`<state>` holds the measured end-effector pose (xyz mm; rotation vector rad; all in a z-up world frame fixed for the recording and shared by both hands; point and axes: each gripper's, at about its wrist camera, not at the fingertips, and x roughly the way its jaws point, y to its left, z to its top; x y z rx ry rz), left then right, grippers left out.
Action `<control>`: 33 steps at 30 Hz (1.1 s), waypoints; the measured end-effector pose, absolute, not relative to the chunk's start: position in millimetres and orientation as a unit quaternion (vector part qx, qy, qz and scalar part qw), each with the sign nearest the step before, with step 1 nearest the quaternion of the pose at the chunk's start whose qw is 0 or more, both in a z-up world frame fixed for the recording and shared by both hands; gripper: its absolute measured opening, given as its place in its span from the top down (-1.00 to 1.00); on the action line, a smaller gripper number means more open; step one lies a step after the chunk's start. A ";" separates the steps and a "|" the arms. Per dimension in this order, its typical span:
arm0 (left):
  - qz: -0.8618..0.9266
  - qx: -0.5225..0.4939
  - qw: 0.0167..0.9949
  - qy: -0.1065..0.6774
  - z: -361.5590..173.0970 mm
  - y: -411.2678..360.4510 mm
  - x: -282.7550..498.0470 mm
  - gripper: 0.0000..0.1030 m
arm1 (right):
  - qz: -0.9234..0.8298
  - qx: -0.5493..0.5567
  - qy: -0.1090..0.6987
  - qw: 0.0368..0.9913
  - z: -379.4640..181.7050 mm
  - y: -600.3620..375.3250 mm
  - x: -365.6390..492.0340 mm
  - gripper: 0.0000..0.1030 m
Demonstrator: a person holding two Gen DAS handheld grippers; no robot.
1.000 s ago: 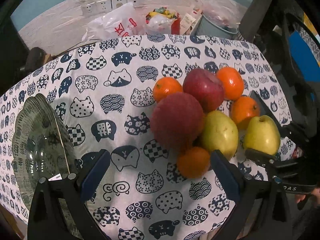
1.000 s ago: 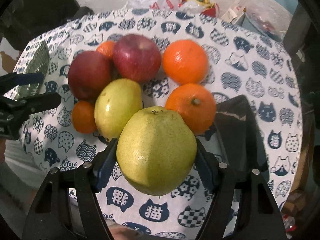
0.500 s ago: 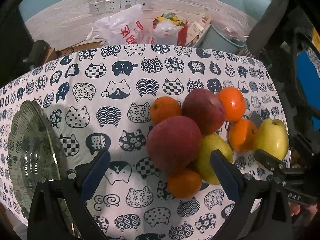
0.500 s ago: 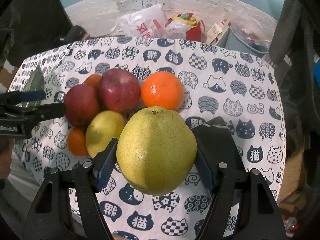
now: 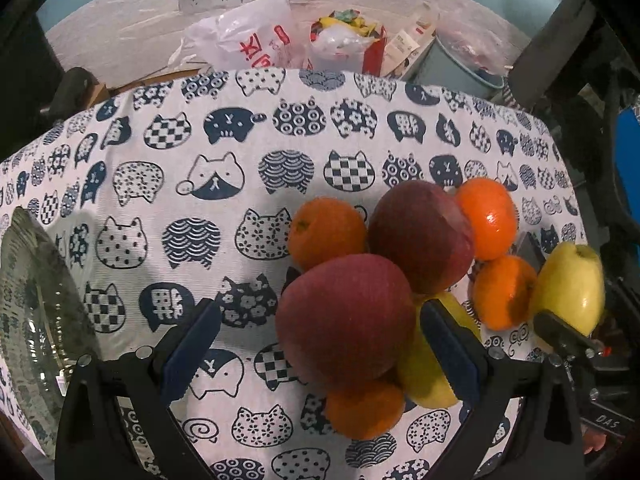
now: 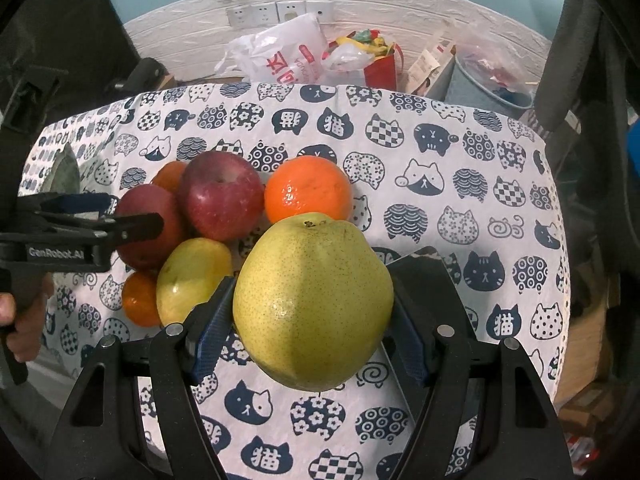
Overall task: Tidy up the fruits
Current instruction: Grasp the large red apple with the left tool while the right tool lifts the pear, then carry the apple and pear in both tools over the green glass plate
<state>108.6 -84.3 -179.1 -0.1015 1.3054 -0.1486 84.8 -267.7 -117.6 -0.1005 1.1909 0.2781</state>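
Note:
My right gripper (image 6: pixel 312 316) is shut on a large green-yellow pear (image 6: pixel 312 304) and holds it above the cat-print tablecloth (image 6: pixel 460 184); the same pear shows in the left wrist view (image 5: pixel 570 286). On the cloth lies a cluster of two red apples (image 5: pixel 348 316) (image 5: pixel 420 236), several oranges (image 5: pixel 326 230) and a second yellow pear (image 6: pixel 192 276). My left gripper (image 5: pixel 320 348) is open, its jaws on either side of the nearer red apple without closing on it. It also shows in the right wrist view (image 6: pixel 116 212).
A glass plate (image 5: pixel 36 320) stands at the cloth's left edge. A dark flat item (image 6: pixel 424 268) lies on the cloth right of the fruit. Plastic bags (image 5: pixel 248 40), a red bag (image 5: pixel 352 40) and a grey bin (image 5: pixel 460 68) sit behind the table by the wall.
My right gripper has lifted the pear up and back from the cluster. My left gripper has moved closer to the nearer red apple, which now sits between its open jaws.

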 end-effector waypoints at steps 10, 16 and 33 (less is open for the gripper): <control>-0.107 -0.080 0.779 0.613 -192.1 -87.6 112.6 -0.50 | 0.131 -0.045 0.559 0.818 -119.6 -267.7 90.5 -0.41; -0.109 -0.067 0.785 0.606 -190.7 -89.2 109.8 -0.50 | 0.131 -0.047 0.558 0.818 -119.5 -267.2 90.4 -0.41; -0.106 -0.014 0.820 0.562 -151.2 -81.0 91.1 -0.49 | 0.141 -0.058 0.535 0.831 -103.2 -252.7 90.0 -0.41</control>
